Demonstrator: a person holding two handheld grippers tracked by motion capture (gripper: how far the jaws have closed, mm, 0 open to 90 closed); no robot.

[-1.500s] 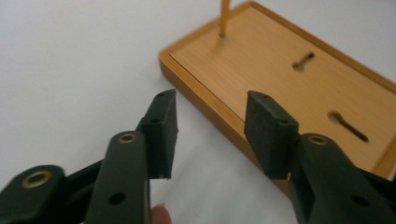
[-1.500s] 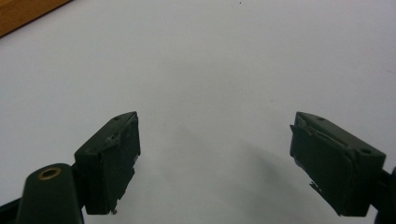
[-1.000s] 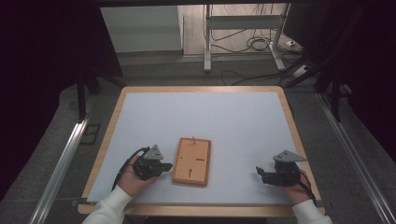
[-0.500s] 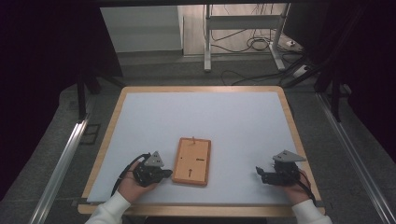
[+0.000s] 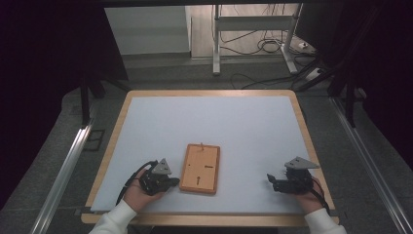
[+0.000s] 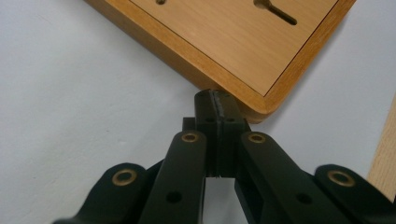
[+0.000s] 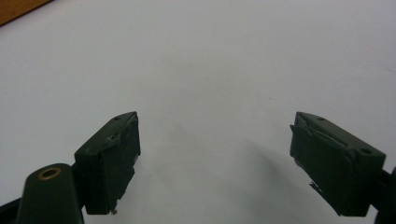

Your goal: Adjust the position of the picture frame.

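A flat wooden board (image 5: 200, 168) with slots and a small peg at its far edge lies near the front of the white table surface (image 5: 209, 122). My left gripper (image 5: 173, 183) lies at the board's left side near its front corner, held in a hand. In the left gripper view, my left gripper (image 6: 218, 100) has its jaws shut on nothing, their tips right at the board's (image 6: 233, 42) edge by a rounded corner. My right gripper (image 5: 271, 182) rests on the table to the right of the board, apart from it. Its jaws (image 7: 215, 154) stand wide open over bare white surface.
The table's wooden rim (image 5: 209, 219) runs along the front, close behind both hands, and also appears at the side as the rim (image 6: 386, 154). A wooden corner (image 7: 16, 9) sits far off at the top left of the right gripper view. Metal rails, cables and a stand lie beyond the table.
My left hand has slid slightly toward the table's front edge and turned, so the grey plate now faces up. The right gripper and the board have not moved.
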